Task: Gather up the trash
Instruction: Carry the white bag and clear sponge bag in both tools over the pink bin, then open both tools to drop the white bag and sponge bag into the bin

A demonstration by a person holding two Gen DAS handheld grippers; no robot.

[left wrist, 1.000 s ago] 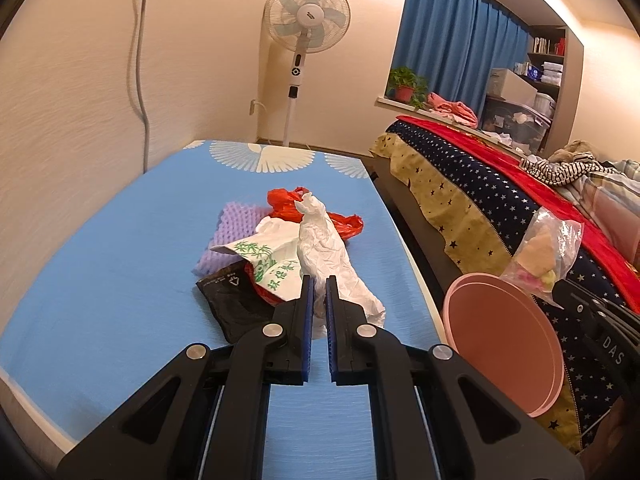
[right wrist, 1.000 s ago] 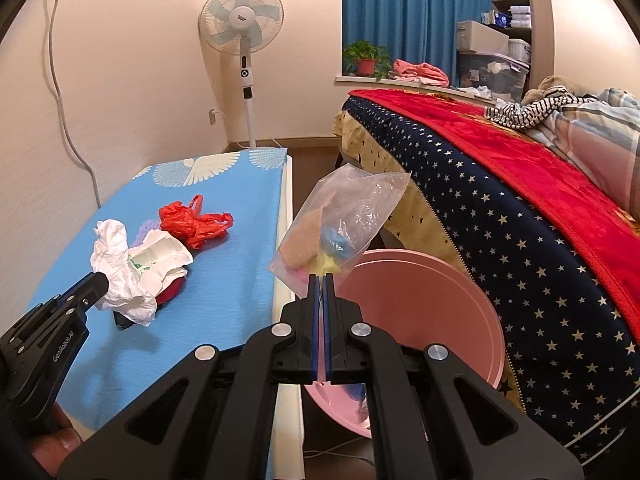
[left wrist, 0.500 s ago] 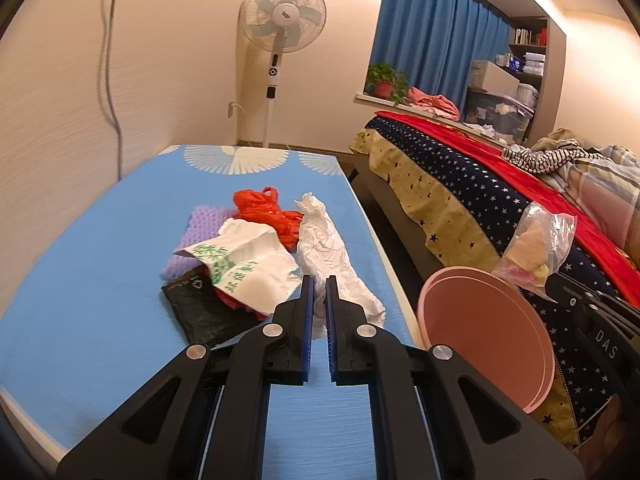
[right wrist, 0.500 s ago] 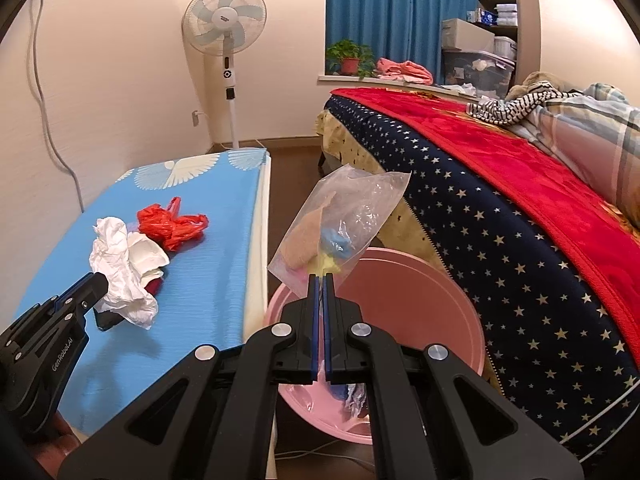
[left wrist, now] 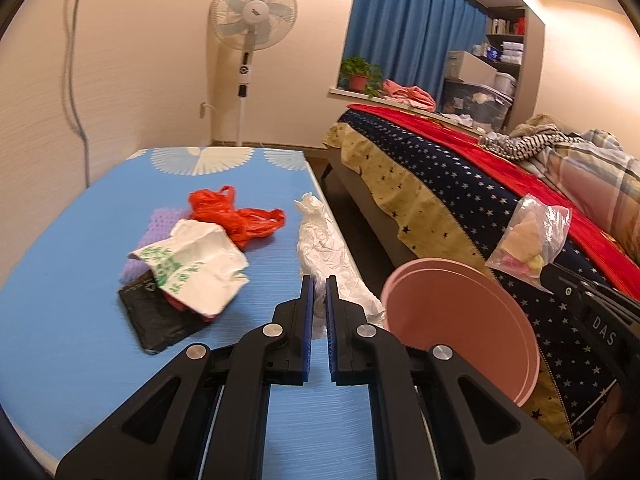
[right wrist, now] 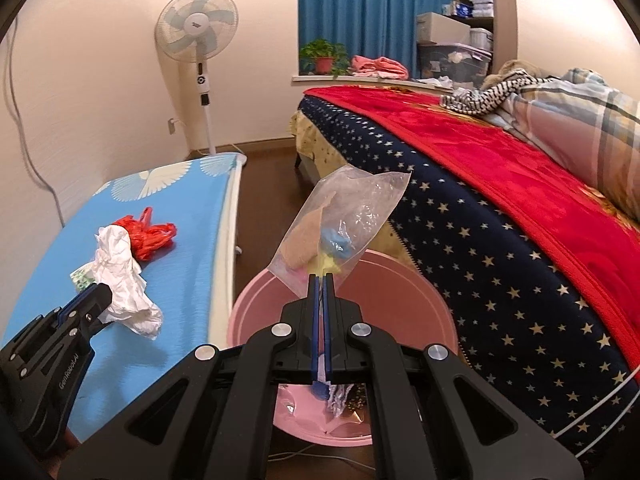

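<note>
Pink bin [right wrist: 400, 280] is waiting as the right gripper [right wrist: 319, 280], jaws clamping a clear bag [right wrist: 344, 224], is hovering above; releasing comes next.

The left gripper [left wrist: 316, 284] is pinching white crumpled plastic [left wrist: 320, 240].

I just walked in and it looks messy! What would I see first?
First, the clear plastic bag pinched in the right gripper, hanging right above the pink bin beside the bed. Next, the crumpled white bag caught in the left gripper at the edge of the blue mat, near a bright red bag.
</note>
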